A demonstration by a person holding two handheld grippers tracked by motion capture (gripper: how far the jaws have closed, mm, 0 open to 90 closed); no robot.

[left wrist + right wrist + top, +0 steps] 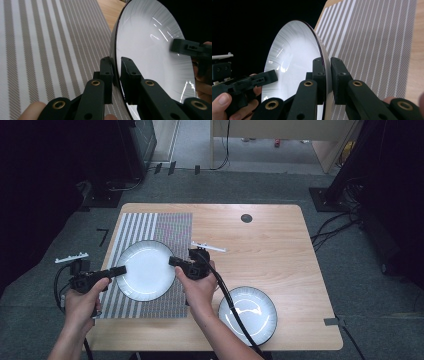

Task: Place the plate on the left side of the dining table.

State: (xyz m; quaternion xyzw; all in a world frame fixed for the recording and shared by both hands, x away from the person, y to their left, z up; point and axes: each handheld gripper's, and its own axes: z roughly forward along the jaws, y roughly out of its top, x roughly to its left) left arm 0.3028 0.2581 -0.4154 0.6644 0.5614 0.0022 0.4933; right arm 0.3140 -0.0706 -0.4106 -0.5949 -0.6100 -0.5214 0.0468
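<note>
Glazed white with a dark rim, the plate [145, 270] is what we hold between both tools above the striped placemat [172, 227]: the left gripper [121, 269] is clamped on its left edge and the right gripper [172, 261] is clamped on the opposite edge, each pinching only the thin rim, as both gripper views show. That is where we see the risk. The glaze looks slick and the bite is shallow, so if our hands drift apart or together the rim could slide out of one pair of jaws and the plate would swing down on the other. Uneven height between the hands would tilt it and load one grip more. We also keep in mind the second plate [247, 314] near the table's [270, 245] front right corner, and the right cable [227, 295] trailing across it, which could snag or drag.
</note>
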